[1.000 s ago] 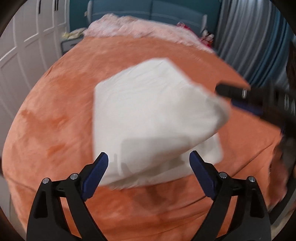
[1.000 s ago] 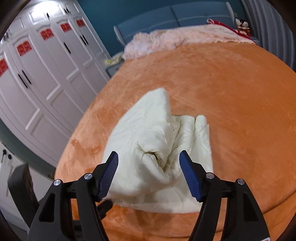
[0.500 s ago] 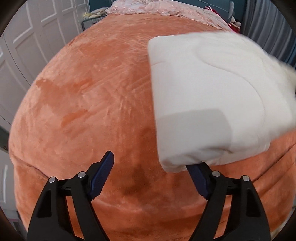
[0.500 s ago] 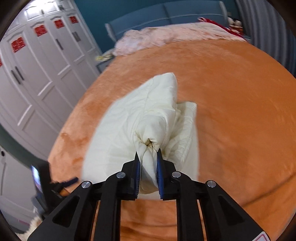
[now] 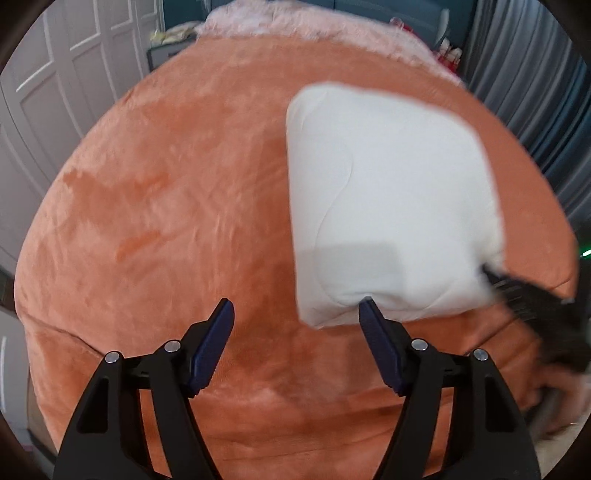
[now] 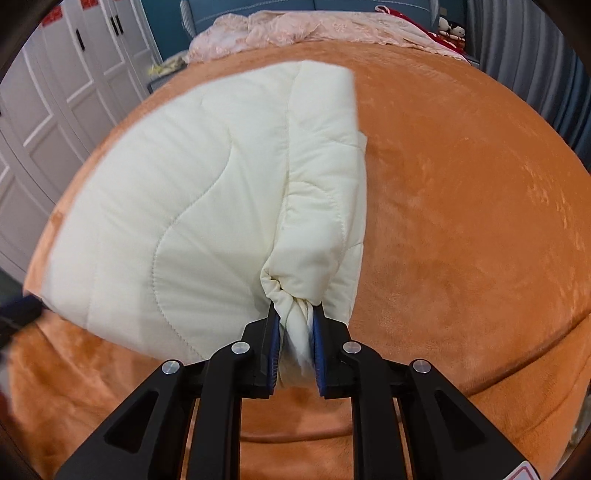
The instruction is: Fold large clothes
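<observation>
Cream quilted garment (image 6: 192,206), folded thick, lies on the bed.

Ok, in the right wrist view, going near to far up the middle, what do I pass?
Right hand-held gripper → cream quilted garment → orange plush bedspread → pink lace blanket → blue headboard.

Cream quilted garment (image 6: 192,206) is showing matt padded cloth with wavy stitch lines, bunching into creases at the pinch. Orange bedspread (image 6: 461,221) is looking plush, velvety, short-napped. Right gripper (image 6: 295,325) is showing matt black plastic arms, silver metal rivets, ribbed blue pads; left gripper (image 5: 297,325) the same. Wardrobe doors (image 6: 55,92) are looking smooth, painted white.
</observation>
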The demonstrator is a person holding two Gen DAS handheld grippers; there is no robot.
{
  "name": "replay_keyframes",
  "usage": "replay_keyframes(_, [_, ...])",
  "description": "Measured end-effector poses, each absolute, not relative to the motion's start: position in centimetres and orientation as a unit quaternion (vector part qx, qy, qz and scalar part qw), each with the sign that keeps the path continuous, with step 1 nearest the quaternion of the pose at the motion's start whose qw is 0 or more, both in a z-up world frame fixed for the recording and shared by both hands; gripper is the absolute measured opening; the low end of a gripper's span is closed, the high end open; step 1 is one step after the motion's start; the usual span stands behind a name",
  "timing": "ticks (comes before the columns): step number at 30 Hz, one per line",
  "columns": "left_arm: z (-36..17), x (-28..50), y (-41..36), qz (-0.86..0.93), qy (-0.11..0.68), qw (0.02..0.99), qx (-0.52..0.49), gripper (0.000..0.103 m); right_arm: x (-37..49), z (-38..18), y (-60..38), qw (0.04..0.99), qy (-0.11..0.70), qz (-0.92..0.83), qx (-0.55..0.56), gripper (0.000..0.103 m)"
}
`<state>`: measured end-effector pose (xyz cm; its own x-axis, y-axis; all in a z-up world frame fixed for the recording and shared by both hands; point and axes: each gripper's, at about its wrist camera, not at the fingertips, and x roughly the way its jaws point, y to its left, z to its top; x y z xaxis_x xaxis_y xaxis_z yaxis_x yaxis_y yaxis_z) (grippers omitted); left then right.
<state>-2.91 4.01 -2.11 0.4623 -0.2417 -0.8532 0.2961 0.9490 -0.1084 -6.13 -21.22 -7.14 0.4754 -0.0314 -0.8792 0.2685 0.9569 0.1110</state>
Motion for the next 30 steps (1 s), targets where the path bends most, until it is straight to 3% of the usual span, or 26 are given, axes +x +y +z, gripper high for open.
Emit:
replay_keyframes(4, [0.6,-2.0,3.2,-0.162,0.463,0.871,0.018,0.068,-6.5,-7.8,-21.6,0.85,0.505,-0.084,0.12,0.014])
replay_keyframes(9, [-2.5,1.4,1.2,-0.147,0.505,0.85,0.032,0.068,-6.9,-6.3,-23.7,0.84,0.507,-0.063,0.182,0.017])
replay_keyframes(12, [-3.9,1.8,0.7,-0.137,0.519,0.843,0.04,0.068,-8.3,-3.1,-24.4,0.844,0.49,-0.063,0.208,0.02])
replay_keyframes(18, [-4.5,2.2,0.8,-0.136,0.524,0.84,0.044,0.068,-8.5,3.4,-22.5,0.887,0.43,-0.068,0.158,0.023])
replay_keyframes(24, [-4.9,2.2,0.4,-0.132,0.527,0.838,0.048,0.069,-5.7,-1.6,-20.4,0.853,0.507,-0.066,0.107,0.002])
replay_keyframes(30, [-6.1,2.7,0.6,-0.14,0.541,0.828,0.031,0.072,-5.8,-5.9,-21.8,0.829,0.538,-0.068,0.136,0.0])
